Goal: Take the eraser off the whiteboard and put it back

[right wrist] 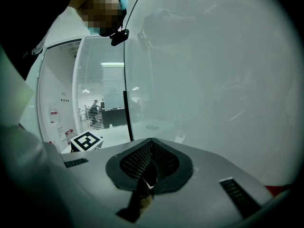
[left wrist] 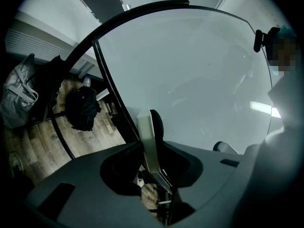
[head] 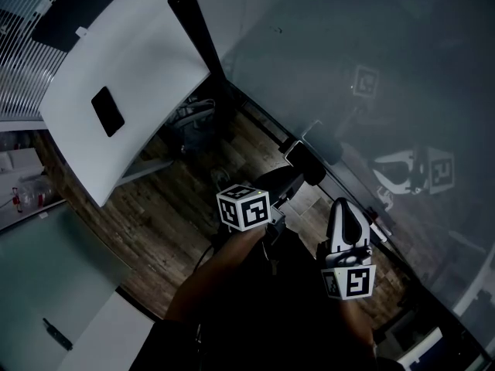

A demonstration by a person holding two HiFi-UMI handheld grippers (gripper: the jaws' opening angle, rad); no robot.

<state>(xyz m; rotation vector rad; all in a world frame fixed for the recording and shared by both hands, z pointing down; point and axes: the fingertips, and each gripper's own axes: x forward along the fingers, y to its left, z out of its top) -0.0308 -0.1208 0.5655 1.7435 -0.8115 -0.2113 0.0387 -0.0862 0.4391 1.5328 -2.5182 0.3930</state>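
Close before the whiteboard (left wrist: 190, 75), at twelve o'clock in its own view, the left gripper (left wrist: 154, 164) pinched the eraser (left wrist: 148, 137) edge-on, which looked light, stiff-backed and felt-faced, best gripped across its hard sides; the right gripper (right wrist: 151, 161) was closed, empty.

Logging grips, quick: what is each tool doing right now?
Left tool: closed on the eraser.
Right tool: closed, holding nothing.

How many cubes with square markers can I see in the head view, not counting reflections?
2. One cube is on the left gripper, near the centre; the other on the right gripper, lower right.
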